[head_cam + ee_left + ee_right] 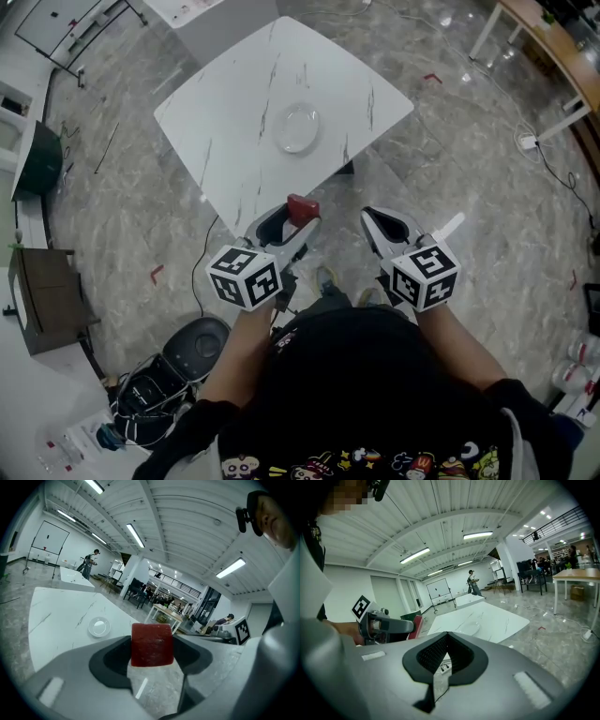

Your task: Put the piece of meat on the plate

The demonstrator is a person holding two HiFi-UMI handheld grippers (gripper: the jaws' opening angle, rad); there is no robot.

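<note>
Meat (pixel 302 207), a red block, is clamped between the 2 jaws of the left gripper (pixel 287 227). That gripper is held in the air over the floor (pixel 450 141), just short of the near edge of the surface (pixel 225 112). In the left gripper view the block fills the gap between the dark pads (pixel 112 659), with both pressing on its sides. Ahead of it, near the middle of the white marbled surface, lies the plate (pixel 297 128), round and pale, well apart from the meat. Further right, the right gripper (pixel 386 228) is held beside the left one, also off the surface. Its jaws meet at the tips and hold nothing.
</note>
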